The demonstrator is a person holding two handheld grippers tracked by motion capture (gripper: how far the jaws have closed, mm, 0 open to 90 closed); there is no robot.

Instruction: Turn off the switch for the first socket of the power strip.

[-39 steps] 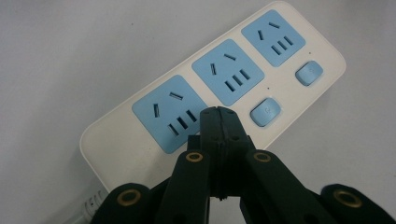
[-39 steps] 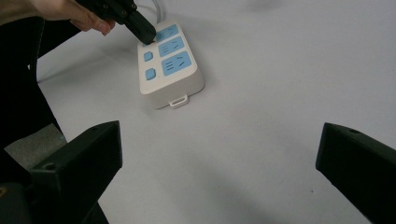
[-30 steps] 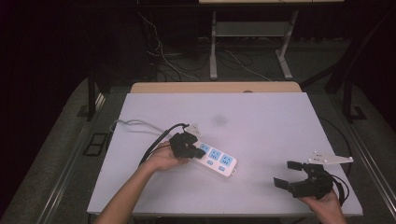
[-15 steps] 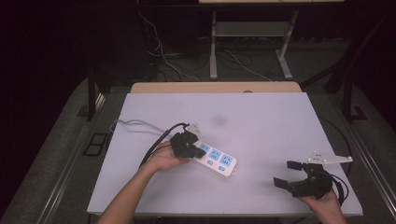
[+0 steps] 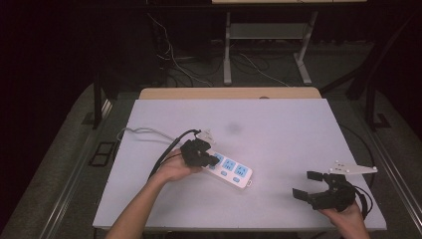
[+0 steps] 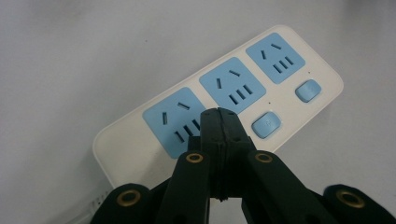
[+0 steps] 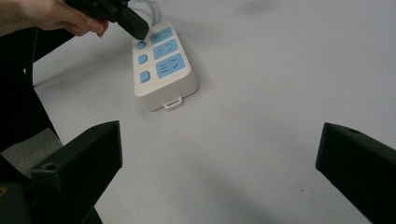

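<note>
Left hand-held gripper (image 6: 219,126), jaws pressed together with nothing between them, hangs tip-down over the near-left switch of the power strip (image 5: 230,170), which lies at the table's (image 5: 278,119) middle-left. Pressing that blue button (image 6: 267,124) looks like the step in hand; next calls for a short straight push down. Right hand-held gripper (image 5: 311,185) waits near right, jaws wide apart. A cable (image 5: 144,131) trails left; nothing blocks the way.

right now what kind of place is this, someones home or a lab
Likely a lab or recording workspace, not a home: a plain white table carrying just a power strip, loose cables on the floor behind it, a bare bench frame beyond, and dark surroundings.
</note>
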